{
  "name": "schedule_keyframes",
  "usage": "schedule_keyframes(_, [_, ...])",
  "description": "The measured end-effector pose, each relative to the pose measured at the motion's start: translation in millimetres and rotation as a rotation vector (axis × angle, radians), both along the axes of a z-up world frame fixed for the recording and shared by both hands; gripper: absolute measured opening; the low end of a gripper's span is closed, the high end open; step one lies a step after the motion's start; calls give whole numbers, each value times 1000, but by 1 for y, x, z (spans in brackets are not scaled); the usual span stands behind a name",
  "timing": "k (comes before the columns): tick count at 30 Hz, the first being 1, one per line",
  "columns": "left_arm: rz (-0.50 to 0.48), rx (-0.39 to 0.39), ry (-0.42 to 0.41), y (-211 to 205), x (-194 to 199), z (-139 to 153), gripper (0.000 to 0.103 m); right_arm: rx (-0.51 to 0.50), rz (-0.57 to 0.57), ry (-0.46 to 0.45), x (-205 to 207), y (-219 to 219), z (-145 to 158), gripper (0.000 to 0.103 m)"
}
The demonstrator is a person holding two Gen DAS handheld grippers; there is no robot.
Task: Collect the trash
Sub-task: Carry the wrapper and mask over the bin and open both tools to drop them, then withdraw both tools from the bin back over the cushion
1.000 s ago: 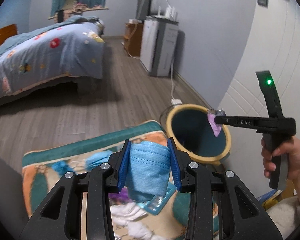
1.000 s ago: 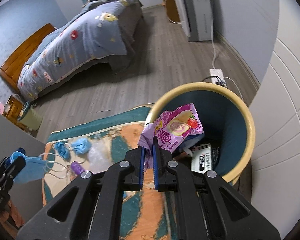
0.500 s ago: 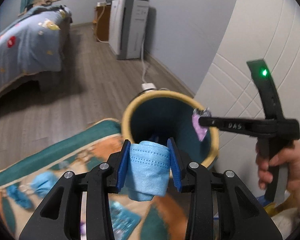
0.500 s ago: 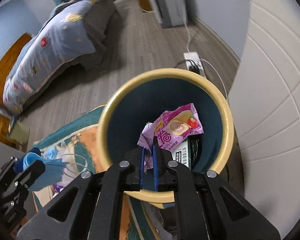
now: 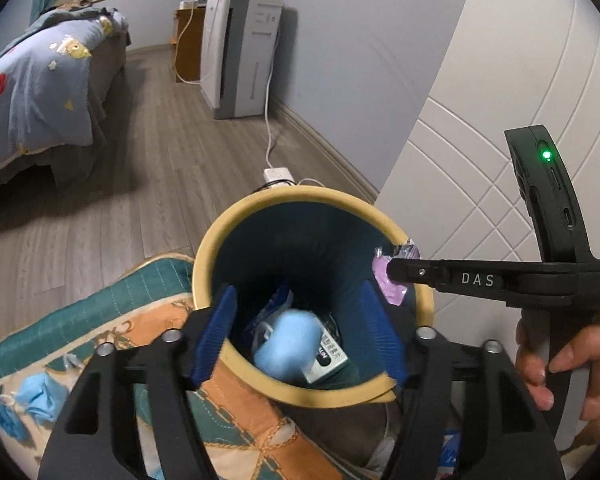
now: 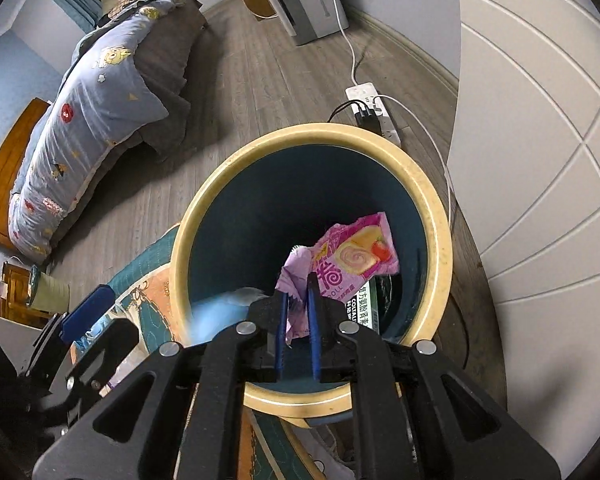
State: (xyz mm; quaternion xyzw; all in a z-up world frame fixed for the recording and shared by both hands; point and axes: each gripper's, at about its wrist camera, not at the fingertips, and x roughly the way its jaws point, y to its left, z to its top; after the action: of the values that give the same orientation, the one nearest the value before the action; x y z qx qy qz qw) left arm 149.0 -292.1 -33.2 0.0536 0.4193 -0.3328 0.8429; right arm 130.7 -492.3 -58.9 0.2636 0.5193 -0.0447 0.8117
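A blue bin with a yellow rim stands on the floor by the white wall. My left gripper is open over the bin's mouth. A blue face mask is blurred inside the bin below it; it also shows in the right wrist view. My right gripper holds a pink snack wrapper over the bin, jaws slightly parted with the wrapper still between them. The wrapper shows at that gripper's tip in the left wrist view. A small box lies in the bin.
A teal and orange mat lies left of the bin with more blue masks on it. A power strip and cables lie behind the bin. A bed is at the far left, a grey appliance by the wall.
My left gripper opened over the bin and the blue mask dropped out of it. My right gripper's jaws have parted a little around the pink wrapper, above the bin.
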Motion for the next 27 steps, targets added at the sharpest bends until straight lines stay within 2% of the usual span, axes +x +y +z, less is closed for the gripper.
schedule_keyframes(2, [10, 6, 1, 3, 1, 0, 74, -2, -4, 1, 0, 0, 0, 27])
schedule_keyframes(6, [36, 18, -10, 18, -2, 4, 86, -13, -2, -5, -1, 4, 3, 42])
schedule_keyframes(8, [55, 35, -23, 27, -3, 8, 94, -29, 4, -14, 0, 7, 7, 62])
schedule_keyframes(13, [107, 74, -42, 61, -9, 20, 96, -79, 22, -36, 1, 20, 18, 93])
schedule_keyframes(14, [120, 84, -48, 71, -10, 24, 96, -88, 31, -39, 2, 23, 20, 96])
schedule_keyframes(19, [183, 148, -96, 121, -17, 48, 96, -164, 104, -54, 9, 59, 33, 97])
schedule_keyframes(23, [272, 214, -144, 169, -24, 72, 97, -207, 175, -67, 15, 95, 43, 97])
schedule_keyframes(27, [358, 197, -140, 214, -34, 84, 98, -234, 235, -85, 17, 133, 52, 97])
